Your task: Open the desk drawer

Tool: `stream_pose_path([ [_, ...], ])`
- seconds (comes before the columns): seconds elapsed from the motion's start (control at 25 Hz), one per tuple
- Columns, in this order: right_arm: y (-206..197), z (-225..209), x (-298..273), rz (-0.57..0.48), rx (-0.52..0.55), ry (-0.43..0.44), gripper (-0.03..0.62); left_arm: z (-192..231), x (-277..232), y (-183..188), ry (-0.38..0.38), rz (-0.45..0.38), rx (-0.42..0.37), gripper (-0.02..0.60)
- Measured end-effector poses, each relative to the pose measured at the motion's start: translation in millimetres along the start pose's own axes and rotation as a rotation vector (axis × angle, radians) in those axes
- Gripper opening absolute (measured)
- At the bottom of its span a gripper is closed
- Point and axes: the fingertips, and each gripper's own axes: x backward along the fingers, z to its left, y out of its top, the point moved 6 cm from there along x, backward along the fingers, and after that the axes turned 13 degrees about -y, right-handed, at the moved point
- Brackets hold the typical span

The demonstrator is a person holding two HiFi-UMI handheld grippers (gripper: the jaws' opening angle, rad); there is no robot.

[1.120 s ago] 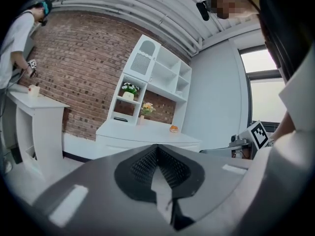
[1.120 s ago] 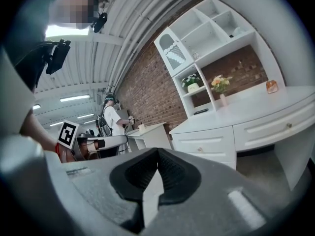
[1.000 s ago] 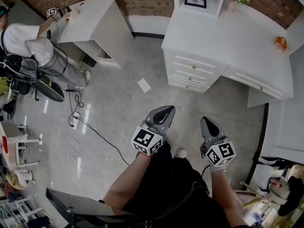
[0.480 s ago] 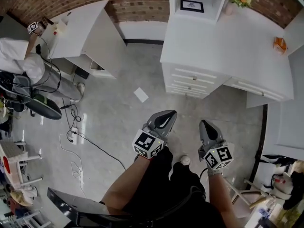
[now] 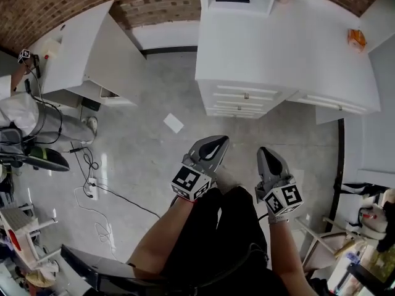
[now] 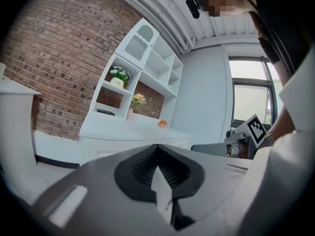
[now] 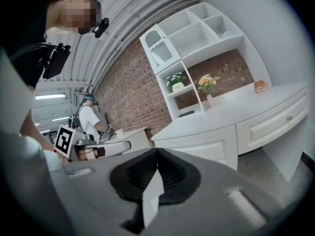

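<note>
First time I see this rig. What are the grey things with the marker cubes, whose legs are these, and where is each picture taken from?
No robot here: a person holds a two-jaw tool in each hand. The top-down picture comes from a camera on that person's head, so it shows their legs, the left tool and the right tool; the marker cubes are part of the tools. The other two pictures come from a camera riding on each tool, looking along its jaws. Both pairs of jaws are together, with nothing between them. Ahead stands a white desk with its drawers shut and a small orange object on top. A sheet of paper lies on the floor. Neither tool touches anything.
</note>
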Motion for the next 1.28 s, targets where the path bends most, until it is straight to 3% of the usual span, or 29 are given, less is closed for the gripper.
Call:
stream_pose_path([
  [0.44, -29.4, -30.2, -64.0, -0.008, -0.023, -0.022, 0.002, 58.2, -11.8, -33.1, 0.102, -0.036, 0.076, 0.003],
  [1.0, -59.1, -40.6, -151.7, -0.034, 0.059, -0.004, 0.002, 110.6, -56.1, -75.0, 0.069, -0.043, 0.067, 0.003],
  [1.28, -72.5, -62.5, -179.7, -0.047, 0.07, -0.089, 0.002, 135.0, -79.4, -96.8, 0.074, -0.04, 0.068, 0.003],
])
